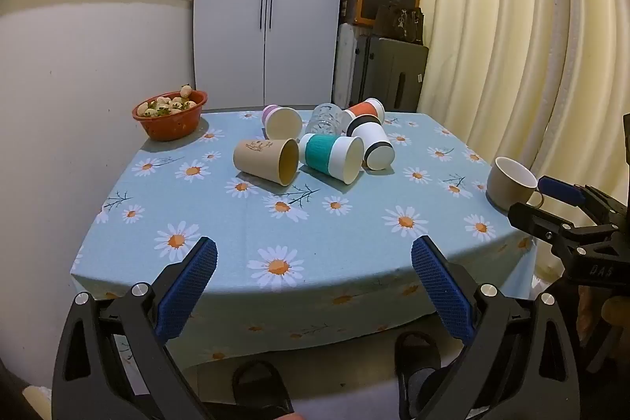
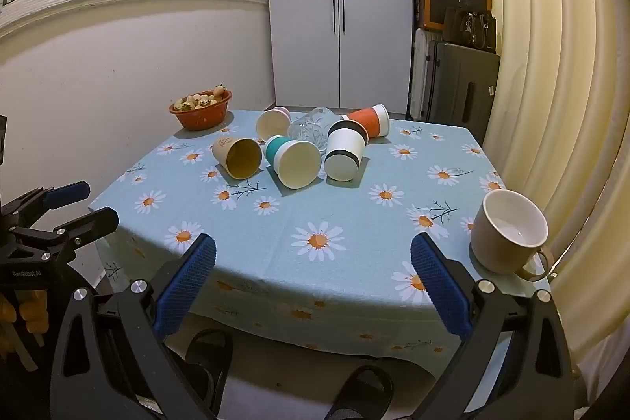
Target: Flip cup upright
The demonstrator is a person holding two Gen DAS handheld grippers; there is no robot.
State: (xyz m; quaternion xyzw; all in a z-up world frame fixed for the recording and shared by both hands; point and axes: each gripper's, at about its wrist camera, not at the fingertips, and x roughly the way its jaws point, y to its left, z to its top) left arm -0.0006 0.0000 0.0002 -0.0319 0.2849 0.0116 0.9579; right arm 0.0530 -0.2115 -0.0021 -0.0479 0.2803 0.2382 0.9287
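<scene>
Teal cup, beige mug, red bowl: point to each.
teal cup [image 1: 319, 153], left wrist view, on its teal band.
beige mug [image 2: 488, 243], right wrist view, on its outer wall.
red bowl [image 1: 171, 126], left wrist view, on its side.

Daisy-print table [image 1: 299, 286] with toppled cups [image 1: 266, 159], upright mug [image 1: 510, 183], red bowl [image 1: 170, 121].

Each gripper is matte black plastic with cut-out openings in its two angled arms. The left gripper [image 1: 314, 276] has fingers [image 1: 185, 296] faced with blue, finely ribbed pads, and round silver screws sit at the arm joints. The right gripper [image 2: 313, 276] looks the same, with blue textured pads [image 2: 441, 286] and silver screws. Seen from the side, the right one bears raised letters on its black body, and the left one carries small white lettering. Black sandals [image 1: 417, 369] show on the person's feet.
</scene>
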